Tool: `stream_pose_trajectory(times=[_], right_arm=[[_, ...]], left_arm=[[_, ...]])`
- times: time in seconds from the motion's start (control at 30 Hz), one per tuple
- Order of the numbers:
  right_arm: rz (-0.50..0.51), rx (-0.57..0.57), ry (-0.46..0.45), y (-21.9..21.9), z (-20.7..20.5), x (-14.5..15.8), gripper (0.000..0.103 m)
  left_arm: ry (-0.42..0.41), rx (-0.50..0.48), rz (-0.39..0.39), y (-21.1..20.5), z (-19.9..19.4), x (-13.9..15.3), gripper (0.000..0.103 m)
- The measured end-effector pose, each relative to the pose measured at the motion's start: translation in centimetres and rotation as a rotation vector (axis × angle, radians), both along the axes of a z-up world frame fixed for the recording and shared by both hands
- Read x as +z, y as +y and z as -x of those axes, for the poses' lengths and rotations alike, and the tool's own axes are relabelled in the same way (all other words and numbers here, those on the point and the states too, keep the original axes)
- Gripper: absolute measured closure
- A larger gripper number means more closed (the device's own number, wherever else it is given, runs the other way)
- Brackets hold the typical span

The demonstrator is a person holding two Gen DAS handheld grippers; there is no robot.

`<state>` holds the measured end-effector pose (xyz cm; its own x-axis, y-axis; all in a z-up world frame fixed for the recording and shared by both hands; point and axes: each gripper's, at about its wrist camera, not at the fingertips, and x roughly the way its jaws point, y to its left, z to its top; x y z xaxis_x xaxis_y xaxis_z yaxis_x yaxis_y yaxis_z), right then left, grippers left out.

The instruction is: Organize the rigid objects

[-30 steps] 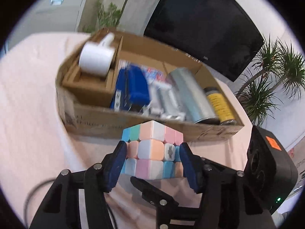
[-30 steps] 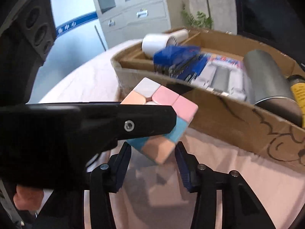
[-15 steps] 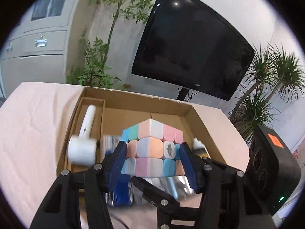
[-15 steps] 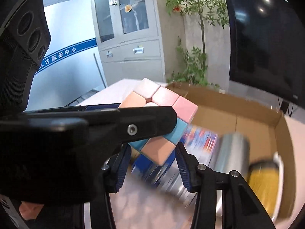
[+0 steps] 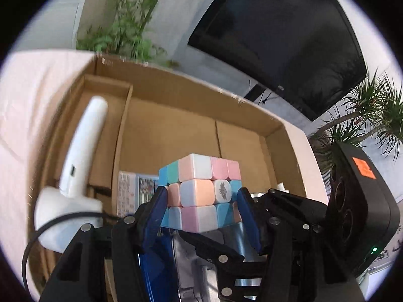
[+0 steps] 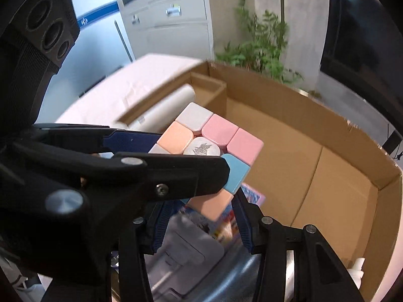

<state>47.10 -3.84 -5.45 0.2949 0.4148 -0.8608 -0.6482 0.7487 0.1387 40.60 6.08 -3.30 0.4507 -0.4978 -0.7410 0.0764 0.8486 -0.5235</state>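
Left wrist view: we found the left hand-held gripper (image 5: 201, 207) closed on a pastel puzzle cube (image 5: 200, 192), blue pads bearing on two opposite faces. The cube hung above the open cardboard box (image 5: 287, 136), over its main compartment. A white handled device (image 5: 75, 166) lay in the narrow side compartment, and a printed packet (image 5: 133, 191) sat on the floor just behind the cube. The far floor was bare. Part of the right hand-held gripper's body (image 5: 357, 201) stood close alongside.

Right wrist view: the right hand-held gripper (image 6: 199, 216) had its fingers spread to either side of the cube's lower corner (image 6: 214, 206); we could not tell whether they touched it, and judged the jaws moderately open and holding nothing. The cube (image 6: 221, 136) was held from the left by the other tool. Below lay a grey blister pack (image 6: 186, 254) and the box wall (image 6: 385, 216).

Risks, in our judgement: the two tools were crowded and could knock each other, twisting the cube out of its two-point grip. A release from this height could let it bounce off the packed items. A layer of the cube could also turn under pressure.
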Motion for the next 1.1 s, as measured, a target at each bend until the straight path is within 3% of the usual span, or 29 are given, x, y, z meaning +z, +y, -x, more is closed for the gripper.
stream_pose_trajectory(times=[0.23,0.33,0.4,0.5,0.57,0.67,0.73,0.83,0.87,0.9,0.93,0.97,1.0,1.03,1.07,1.1], right_arm=[[0.105,-0.040,0.038,0.2,1.1,-1.1,0.054],[0.090,-0.052,0.045,-0.4,2.6,-0.4,0.041],[0.040,-0.074,0.014,-1.7,4.9,1.0,0.023],[0.017,-0.164,-0.085,-4.2,8.8,2.9,0.006],[-0.040,-0.252,-0.154,-6.8,12.1,4.0,0.000],[-0.081,-0.387,-0.189,-9.9,16.2,4.5,0.000],[-0.077,-0.502,-0.222,-11.4,19.1,4.2,0.000],[-0.062,-0.582,-0.231,-12.4,22.9,3.3,0.000],[-0.049,-0.600,-0.231,-12.5,23.6,3.1,0.000],[-0.037,-0.608,-0.229,-12.6,24.5,3.0,0.002],[-0.035,-0.604,-0.234,-12.7,25.3,3.1,0.007],[-0.034,-0.592,-0.254,-12.6,26.1,3.2,0.041],[-0.018,-0.582,-0.285,-12.6,26.9,3.5,0.079],[0.014,-0.586,-0.299,-12.5,27.5,3.6,0.086],[0.025,-0.600,-0.305,-12.7,28.1,3.8,0.085],[0.011,-0.613,-0.313,-13.1,28.8,4.2,0.078]], left_arm=[[0.042,-0.047,0.000,-0.8,0.3,-0.9,0.051],[0.002,-0.044,-0.073,-0.7,1.8,0.0,0.051],[-0.066,-0.013,-0.149,0.0,4.1,1.7,0.051],[-0.226,0.062,-0.315,1.0,8.5,5.4,0.045],[-0.360,0.150,-0.465,1.4,12.9,8.3,0.018],[-0.521,0.240,-0.598,0.5,18.9,10.4,0.011],[-0.551,0.264,-0.637,-0.4,21.3,10.2,0.010],[-0.544,0.278,-0.551,-1.8,25.0,8.7,0.010],[-0.530,0.277,-0.522,-2.2,25.6,8.2,0.013],[-0.520,0.275,-0.491,-2.6,26.2,7.6,0.022],[-0.505,0.262,-0.464,-3.0,26.8,7.1,0.070],[-0.449,0.228,-0.440,-3.6,27.0,6.2,0.098],[-0.424,0.226,-0.430,-3.9,27.5,5.7,0.098],[-0.419,0.228,-0.424,-4.2,28.0,5.4,0.098],[-0.430,0.222,-0.424,-4.7,28.6,5.3,0.098],[-0.448,0.214,-0.442,-5.2,29.2,5.4,0.097]])
